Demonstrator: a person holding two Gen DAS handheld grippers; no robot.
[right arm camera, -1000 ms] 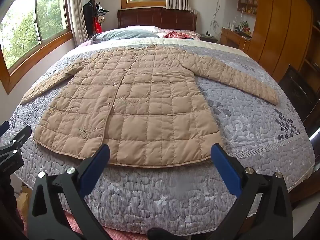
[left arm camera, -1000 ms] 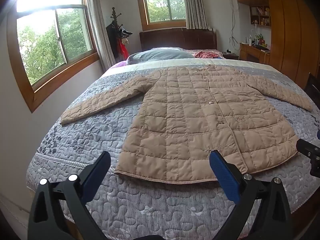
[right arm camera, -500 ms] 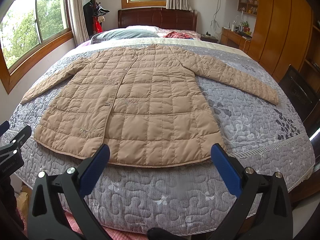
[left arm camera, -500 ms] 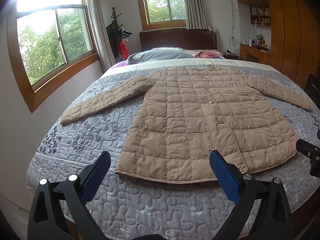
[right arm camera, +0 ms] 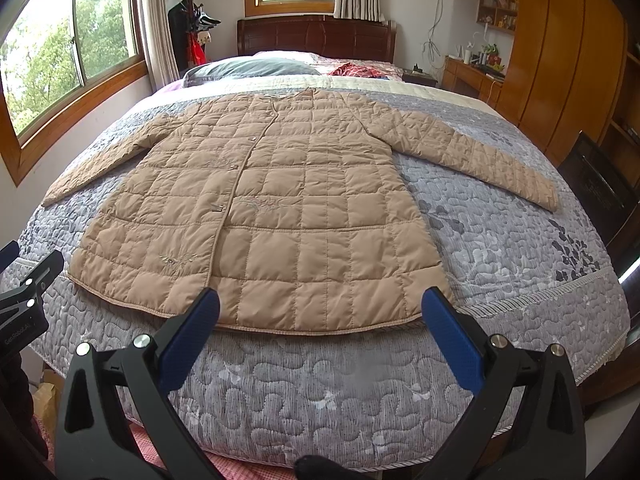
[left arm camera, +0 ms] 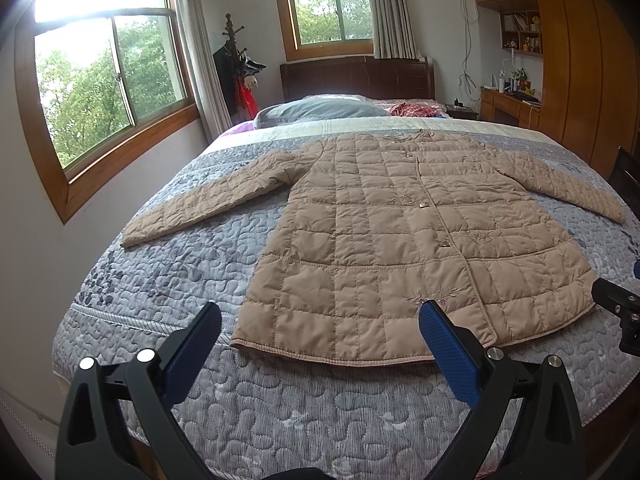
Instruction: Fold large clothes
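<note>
Left wrist view: the left gripper (left arm camera: 320, 340) hangs above the foot of the bed (left arm camera: 168, 280), its 2 blue-padded fingers (left arm camera: 192, 344) spread wide with nothing between them. Beyond the fingers the tan quilted coat (left arm camera: 384, 240) lies flat and face up on the grey quilted bedspread, buttoned down the front, hem nearest the camera, collar toward the dark headboard (left arm camera: 356, 78). Its 2 sleeves stretch out to either side, the left one angling toward the big window (left arm camera: 108, 92). A grey pillow (left arm camera: 320, 110) sits past the collar. At the right edge a black part of the right gripper (left arm camera: 618, 314) pokes in beside the coat's hem corner. Compared with 1.0 s and 0.5 s ago, nothing in this view has shifted: same framing, same finger spread, same coat outline.

Right wrist view: the right gripper (right arm camera: 320, 338) is likewise held wide apart and empty over the foot of the bed (right arm camera: 520, 280), the coat (right arm camera: 272, 208) spread in front of it, hem just past the fingertips. The left gripper (right arm camera: 28, 292) shows at the left edge, apart from the coat. A wooden wardrobe (right arm camera: 560, 52) stands to the right. Against 1.0 s ago the coat sits very slightly nearer in the frame; since 0.5 s ago there is no visible change.
</note>
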